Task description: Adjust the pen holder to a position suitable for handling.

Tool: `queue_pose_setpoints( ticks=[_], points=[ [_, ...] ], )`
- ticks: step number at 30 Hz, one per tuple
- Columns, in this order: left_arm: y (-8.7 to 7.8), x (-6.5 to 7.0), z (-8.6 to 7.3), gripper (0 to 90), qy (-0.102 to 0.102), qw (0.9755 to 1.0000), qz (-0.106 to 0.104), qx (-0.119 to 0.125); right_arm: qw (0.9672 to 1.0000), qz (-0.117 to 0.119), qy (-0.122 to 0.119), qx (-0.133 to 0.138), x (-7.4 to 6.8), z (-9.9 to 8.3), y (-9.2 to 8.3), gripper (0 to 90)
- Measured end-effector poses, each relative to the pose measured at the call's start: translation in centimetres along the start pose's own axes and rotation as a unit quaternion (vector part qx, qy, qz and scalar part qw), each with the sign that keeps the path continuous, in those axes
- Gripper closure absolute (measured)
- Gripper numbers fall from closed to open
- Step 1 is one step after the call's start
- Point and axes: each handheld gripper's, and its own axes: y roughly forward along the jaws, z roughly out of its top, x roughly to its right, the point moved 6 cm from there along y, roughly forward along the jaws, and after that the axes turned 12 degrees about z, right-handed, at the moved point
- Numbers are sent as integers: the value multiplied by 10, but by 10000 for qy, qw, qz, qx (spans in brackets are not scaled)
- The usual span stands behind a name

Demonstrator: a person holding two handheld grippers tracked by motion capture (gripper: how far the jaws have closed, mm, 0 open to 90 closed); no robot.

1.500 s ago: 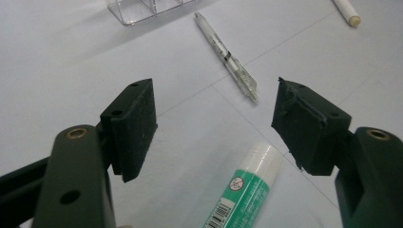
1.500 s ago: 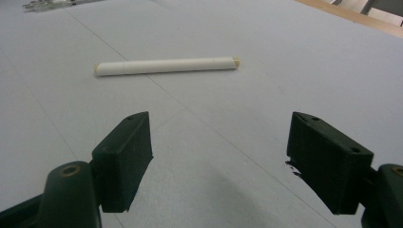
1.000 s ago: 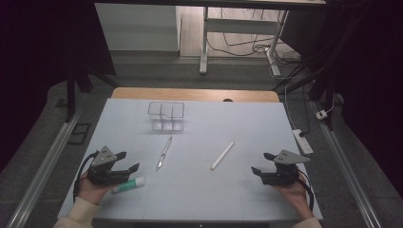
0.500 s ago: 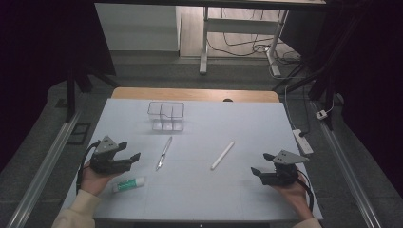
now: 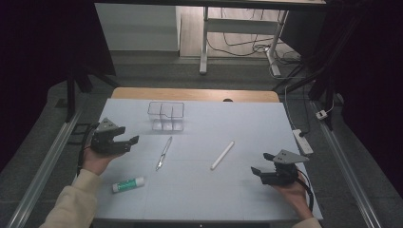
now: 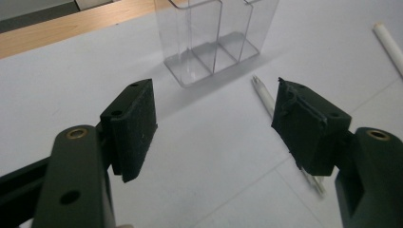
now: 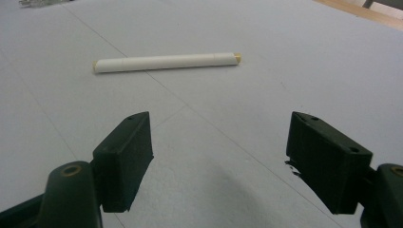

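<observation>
A: Three loose things lie on the tabletop (image 5: 247,128), and none has gone into the clear organizer (image 5: 166,115) yet, as far as I can tell.

B: So, going down by size, the tabletop first. Then that organizer?

A: Yes. It stands upright near the far edge, its compartments looking empty in the left gripper view.

B: And the tongs?

A: Left tongs (image 5: 129,141) spread wide apart, gripping nothing, hovering at the left side and pointed toward the pen (image 5: 164,153). In the left gripper view the pen's tip sits just beside the right-hand jaw, with the organizer straight ahead beyond it. Right tongs (image 5: 258,171) are likewise apart and empty, low near the front right.

B: What lies in front of those?

A: The white stick (image 7: 166,61), flat on the surface, crosswise to the jaws and some way ahead of them.

B: The third item?

A: A glue stick (image 5: 128,184) with a green label, lying near the front, just beside the person's left sleeve.

B: Your read on progress?

A: Barely started, I'd judge. Nothing is grasped or stowed; pen, white stick and glue stick all remain to be lifted and placed in the organizer.
</observation>
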Motion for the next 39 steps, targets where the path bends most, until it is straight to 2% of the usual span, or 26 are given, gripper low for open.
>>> queue_pose_setpoints(
  ticks=[1,4,10,25,30,36,39],
  points=[
    [2,-1,3,314,-36,10000,-29,-22,10000,-50,-14,-40,0,0,-1,229],
    [8,-6,10,315,-98,9999,-32,-77,10000,-10,-17,-12,-1,0,0,230],
    [21,-16,22,329,-118,9998,84,-165,10000,-17,-10,-35,0,0,0,230],
    [51,-31,39,399,-287,9988,250,-316,10000,-5,8,-42,0,-1,1,230],
    [58,-34,43,475,-320,9986,254,-338,10000,-25,1,-64,0,-1,1,230],
    [68,-38,42,632,-390,9977,308,-466,10000,-36,12,-53,1,-1,1,230],
    [75,-38,42,705,-383,9974,270,-544,10000,-40,10,-57,1,-1,1,230]
  ],
)
